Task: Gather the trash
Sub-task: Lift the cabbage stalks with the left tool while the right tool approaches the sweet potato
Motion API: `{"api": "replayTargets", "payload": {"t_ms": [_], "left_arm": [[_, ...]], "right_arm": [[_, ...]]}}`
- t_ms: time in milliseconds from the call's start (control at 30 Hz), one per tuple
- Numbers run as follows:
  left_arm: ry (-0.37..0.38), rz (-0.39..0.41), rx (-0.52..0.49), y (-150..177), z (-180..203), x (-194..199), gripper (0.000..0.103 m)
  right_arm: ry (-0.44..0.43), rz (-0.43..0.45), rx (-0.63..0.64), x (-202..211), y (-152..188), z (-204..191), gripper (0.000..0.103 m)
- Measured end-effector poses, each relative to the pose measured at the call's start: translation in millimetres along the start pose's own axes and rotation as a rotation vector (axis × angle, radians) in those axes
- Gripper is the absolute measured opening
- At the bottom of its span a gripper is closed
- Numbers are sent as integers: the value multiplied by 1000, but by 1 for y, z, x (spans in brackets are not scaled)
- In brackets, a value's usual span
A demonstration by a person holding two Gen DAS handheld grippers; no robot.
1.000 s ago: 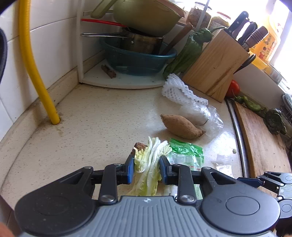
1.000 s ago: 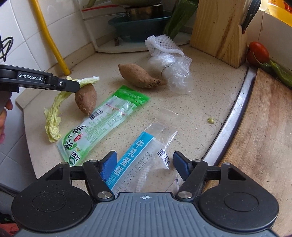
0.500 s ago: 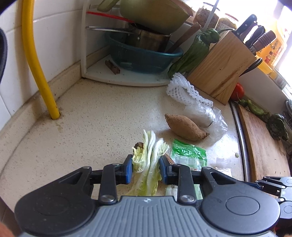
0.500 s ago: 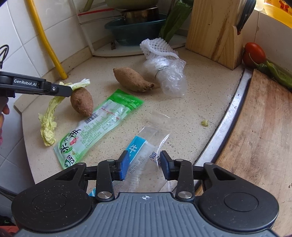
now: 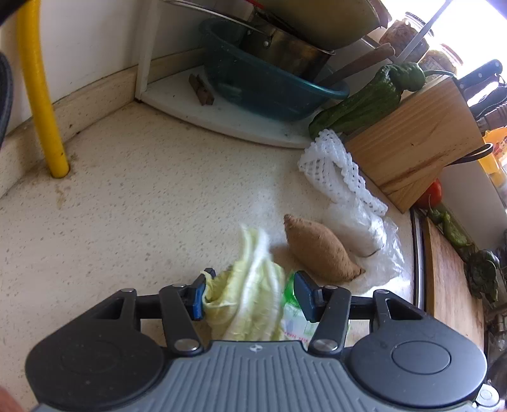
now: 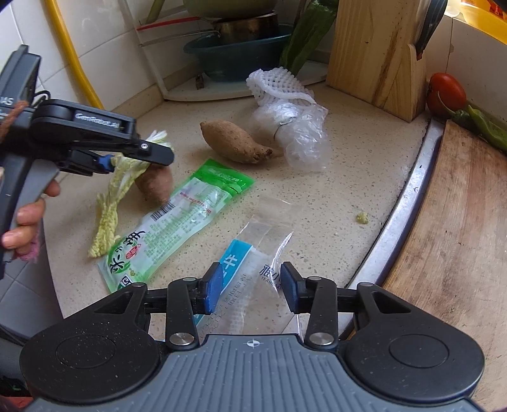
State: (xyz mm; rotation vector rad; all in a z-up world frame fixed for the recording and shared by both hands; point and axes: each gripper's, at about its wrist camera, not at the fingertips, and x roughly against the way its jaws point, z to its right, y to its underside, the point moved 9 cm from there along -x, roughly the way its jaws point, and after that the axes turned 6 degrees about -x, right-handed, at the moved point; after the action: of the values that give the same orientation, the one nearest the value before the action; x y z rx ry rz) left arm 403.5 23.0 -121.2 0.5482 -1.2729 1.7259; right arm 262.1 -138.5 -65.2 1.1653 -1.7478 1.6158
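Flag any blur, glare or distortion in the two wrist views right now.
Left wrist view: cabbage leaf motion-smeared between the left gripper's fingers, window top right blown out, counter bowed by fisheye. Right wrist view: sharp overall, soft glare on the clear wrapper, chopping board edge curved.

A speckled beige stone countertop (image 5: pixel 164 196) runs into a corner of white tiled wall (image 6: pixel 104 47), edged by a low beige backsplash (image 5: pixel 95 95). A yellow pipe (image 5: pixel 41 104) rises from the counter beside the wall. A white corner shelf (image 5: pixel 228 117) stands in the angle. On the right a metal rim (image 6: pixel 408 202) borders a worn wooden cutting board (image 6: pixel 459 247). Strong daylight pours in from a window (image 5: pixel 475 28) at the upper right, washing out that corner.
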Motion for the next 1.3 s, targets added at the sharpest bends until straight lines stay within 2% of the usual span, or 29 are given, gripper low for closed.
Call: {"api": "replayTargets", "payload": {"t_ms": [67, 100, 200, 267, 367, 467, 567, 700, 800, 867, 900, 967, 1000, 1067, 1133, 1200, 1233, 1300], "left_arm": [[-34, 1, -52, 4, 3, 1, 38], [-54, 0, -77, 7, 4, 2, 36], [-55, -10, -70, 13, 0, 8, 35], [-70, -16, -64, 15, -3, 11, 35], [-61, -4, -44, 16, -5, 18, 35], [-41, 23, -14, 16, -7, 30, 35], [-53, 49, -16, 15, -8, 42, 35], [-42, 61, -2, 20, -10, 50, 35], [-30, 52, 5, 29, -12, 50, 35], [-16, 30, 8, 37, -12, 46, 35], [-8, 19, 11, 40, -12, 43, 36], [6, 17, 10, 45, -12, 39, 36], [5, 10, 1, 47, -12, 37, 37], [-6, 0, -37, 52, -10, 38, 38], [-11, -8, -80, 58, -9, 42, 39], [-2, -5, -74, 58, -13, 45, 39], [3, 0, -63, 57, -16, 45, 39], [7, 6, -50, 55, -17, 44, 39]], "right_arm": [[-6, 3, -5, 0, 0, 1, 49], [-8, 3, -5, 1, 0, 1, 48], [-5, 7, -3, 1, 0, 3, 41], [-10, 5, -13, 2, -1, 7, 26], [-49, -9, -70, 3, -2, 16, 18], [-78, -16, -119, 3, -6, 24, 13], [-100, -7, -161, 5, -12, 31, 9], [-126, -4, -199, 7, -16, 38, 9], [-156, -42, -219, 3, -11, 36, 20], [-198, -87, -248, 2, -4, 32, 46], [-215, -90, -245, 4, -2, 28, 53], [-215, -93, -224, 8, 2, 20, 77], [-215, -98, -209, 9, 5, 16, 80], [-205, -93, -163, 10, 10, 6, 80], [-131, -65, -59, 9, 15, -5, 77], [-45, -55, 59, 9, 22, -16, 77], [-30, -58, 94, 9, 26, -21, 79], [-49, -64, 82, 10, 28, -25, 80]]}}
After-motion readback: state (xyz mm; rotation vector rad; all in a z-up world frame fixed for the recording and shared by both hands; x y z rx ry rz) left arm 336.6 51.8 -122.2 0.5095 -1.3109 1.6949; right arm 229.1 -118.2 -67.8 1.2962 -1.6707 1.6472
